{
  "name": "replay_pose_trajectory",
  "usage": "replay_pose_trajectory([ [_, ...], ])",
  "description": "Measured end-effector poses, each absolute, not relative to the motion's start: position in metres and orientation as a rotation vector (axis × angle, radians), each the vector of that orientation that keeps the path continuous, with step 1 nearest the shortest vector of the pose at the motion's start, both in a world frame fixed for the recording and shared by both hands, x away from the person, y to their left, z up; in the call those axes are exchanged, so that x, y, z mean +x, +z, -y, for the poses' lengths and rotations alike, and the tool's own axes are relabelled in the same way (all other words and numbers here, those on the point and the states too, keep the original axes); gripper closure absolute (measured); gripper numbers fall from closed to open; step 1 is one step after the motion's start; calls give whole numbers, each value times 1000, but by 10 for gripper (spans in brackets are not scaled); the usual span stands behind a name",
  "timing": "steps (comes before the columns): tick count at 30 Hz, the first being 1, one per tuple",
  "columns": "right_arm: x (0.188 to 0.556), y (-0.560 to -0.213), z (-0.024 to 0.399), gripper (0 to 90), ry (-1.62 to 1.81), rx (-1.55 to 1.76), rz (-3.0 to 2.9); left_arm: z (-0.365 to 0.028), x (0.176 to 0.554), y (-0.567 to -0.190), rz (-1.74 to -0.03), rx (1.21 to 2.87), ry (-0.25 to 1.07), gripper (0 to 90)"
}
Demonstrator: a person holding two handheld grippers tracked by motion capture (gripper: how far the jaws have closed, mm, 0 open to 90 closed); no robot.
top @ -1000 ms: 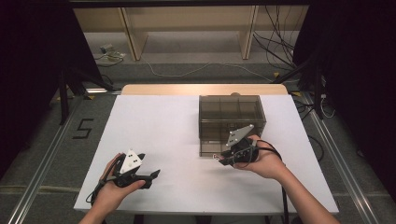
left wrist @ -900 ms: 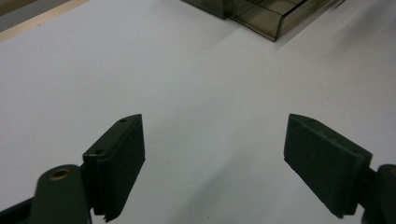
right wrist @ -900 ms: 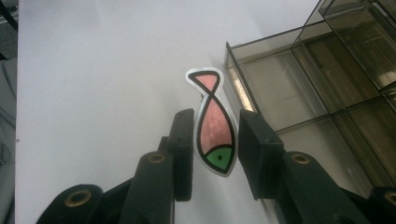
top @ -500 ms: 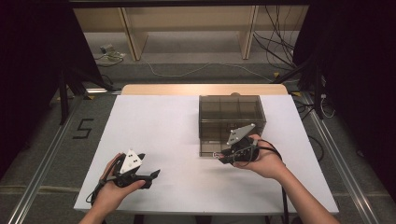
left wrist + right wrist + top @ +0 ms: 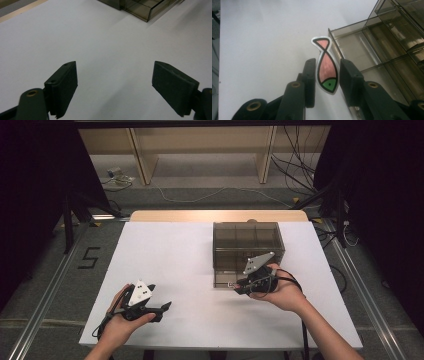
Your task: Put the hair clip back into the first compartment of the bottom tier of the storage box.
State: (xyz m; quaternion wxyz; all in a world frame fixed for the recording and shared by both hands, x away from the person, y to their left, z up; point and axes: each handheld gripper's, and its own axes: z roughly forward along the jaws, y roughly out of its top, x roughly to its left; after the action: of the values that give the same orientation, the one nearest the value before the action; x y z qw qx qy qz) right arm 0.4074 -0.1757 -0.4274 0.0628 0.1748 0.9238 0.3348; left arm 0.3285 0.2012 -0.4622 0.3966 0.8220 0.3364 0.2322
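A flat fish-shaped piece [image 5: 326, 67], pink with a green head and a black outline, sits between the jaws of my right gripper [image 5: 327, 76], and both pads touch its edges. Its tail points away from the gripper, beside the front corner of a smoked clear compartment box [image 5: 372, 50]. In the high view my right gripper [image 5: 235, 285] is at the front left corner of that box [image 5: 247, 245]. My left gripper [image 5: 162, 309] rests at the front left of the white table, jaws wide apart with bare table between them [image 5: 113, 85].
The white table top [image 5: 175, 255] stretches between the two hands. The box has several dividers and a pulled-out drawer, seen far off in the left gripper view [image 5: 142, 10]. Cables trail from both grippers, and wooden shelves stand beyond the table.
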Motion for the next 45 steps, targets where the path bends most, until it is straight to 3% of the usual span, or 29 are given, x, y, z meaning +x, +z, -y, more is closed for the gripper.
replay_pose_trajectory([
  [45,409,-423,179,676,1064,603,-2721,-201,329,-462,-850,2082,588,205],
])
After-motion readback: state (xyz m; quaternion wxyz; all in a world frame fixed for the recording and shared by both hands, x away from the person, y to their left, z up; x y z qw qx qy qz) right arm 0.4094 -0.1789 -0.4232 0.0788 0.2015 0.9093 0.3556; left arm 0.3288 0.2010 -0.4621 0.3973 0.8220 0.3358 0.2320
